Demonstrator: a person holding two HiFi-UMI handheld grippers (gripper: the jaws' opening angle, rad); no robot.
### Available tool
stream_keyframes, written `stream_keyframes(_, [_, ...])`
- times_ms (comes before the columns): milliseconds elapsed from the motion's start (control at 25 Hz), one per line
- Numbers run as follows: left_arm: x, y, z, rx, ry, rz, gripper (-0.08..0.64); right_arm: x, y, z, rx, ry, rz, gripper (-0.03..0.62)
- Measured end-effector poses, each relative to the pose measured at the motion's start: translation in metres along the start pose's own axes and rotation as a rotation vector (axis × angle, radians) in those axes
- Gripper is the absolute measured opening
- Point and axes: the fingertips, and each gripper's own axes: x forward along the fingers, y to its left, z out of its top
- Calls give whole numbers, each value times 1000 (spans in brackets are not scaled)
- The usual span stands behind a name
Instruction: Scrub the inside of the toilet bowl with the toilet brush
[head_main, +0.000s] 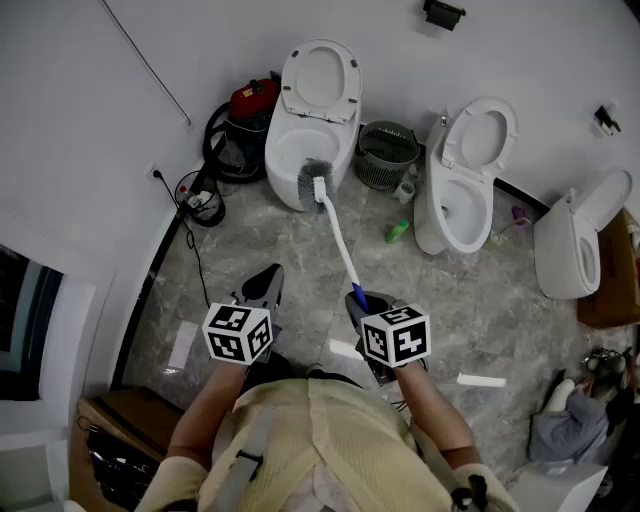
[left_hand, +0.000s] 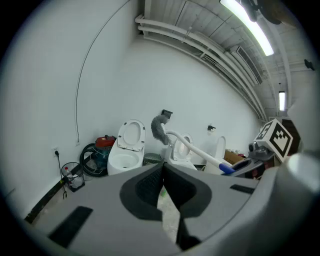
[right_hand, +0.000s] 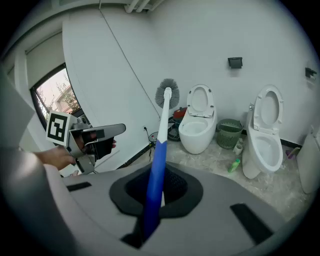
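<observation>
Firmly, right gripper (head_main: 357, 298) clamps the toilet brush (head_main: 332, 228) handle; left gripper (head_main: 267, 282) jaws together, empty.

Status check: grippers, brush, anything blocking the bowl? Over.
Right gripper shut on toilet brush handle; left gripper shut, empty. Brush head in the air, short of leftmost toilet, lid up. Nothing blocking; green bottle off to the side.

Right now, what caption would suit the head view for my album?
A person's right gripper clamps a toilet brush, aimed at the leftmost open toilet; the left gripper is shut, empty.
</observation>
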Motion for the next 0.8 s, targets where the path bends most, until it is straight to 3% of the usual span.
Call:
stream_keyframes(480, [1,3,-17,-27,60,-4,12,4,-8,-4,16,-1,-5,26])
stream_keyframes(800, [18,55,-17,-122,65,33,12,43,-16,8,34,56,3,26])
